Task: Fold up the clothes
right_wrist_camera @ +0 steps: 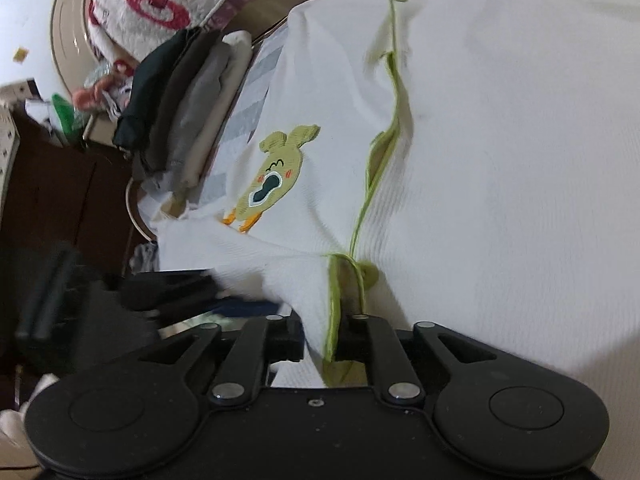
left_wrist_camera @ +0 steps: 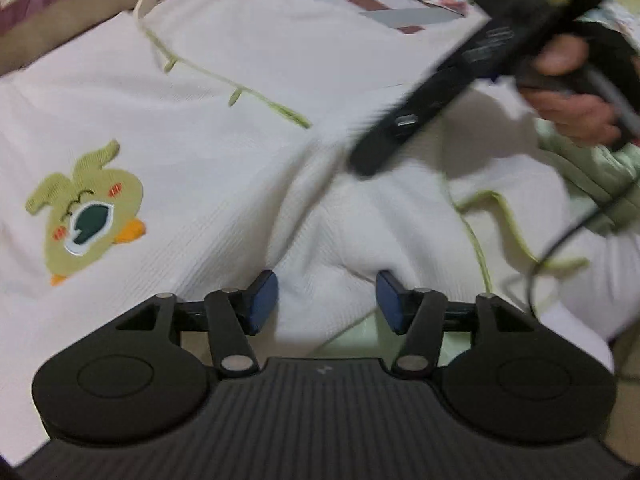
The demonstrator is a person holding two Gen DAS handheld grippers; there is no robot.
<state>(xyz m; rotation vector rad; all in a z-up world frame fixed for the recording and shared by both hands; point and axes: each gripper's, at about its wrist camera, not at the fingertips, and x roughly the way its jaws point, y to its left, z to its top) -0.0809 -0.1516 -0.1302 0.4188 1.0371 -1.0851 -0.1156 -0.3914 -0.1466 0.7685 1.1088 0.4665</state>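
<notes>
Right wrist view: right gripper [right_wrist_camera: 320, 338] clamps the green-trimmed edge of the white garment [right_wrist_camera: 500, 152], which spreads ahead past the duck patch [right_wrist_camera: 272, 176], while the left gripper [left_wrist_camera: 326, 300] gapes empty just before a fold.

Left hand-held gripper [left_wrist_camera: 327, 300] has its blue pads [left_wrist_camera: 262, 300] spread apart; right hand-held gripper [right_wrist_camera: 320, 336] is tilted, fingers pinched together, held in a bare hand [left_wrist_camera: 572, 92]

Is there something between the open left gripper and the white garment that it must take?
Nothing visible is. The left gripper is open directly over a raised fold of the white garment. The right gripper already pinches the green-trimmed edge, off to the side.
</notes>
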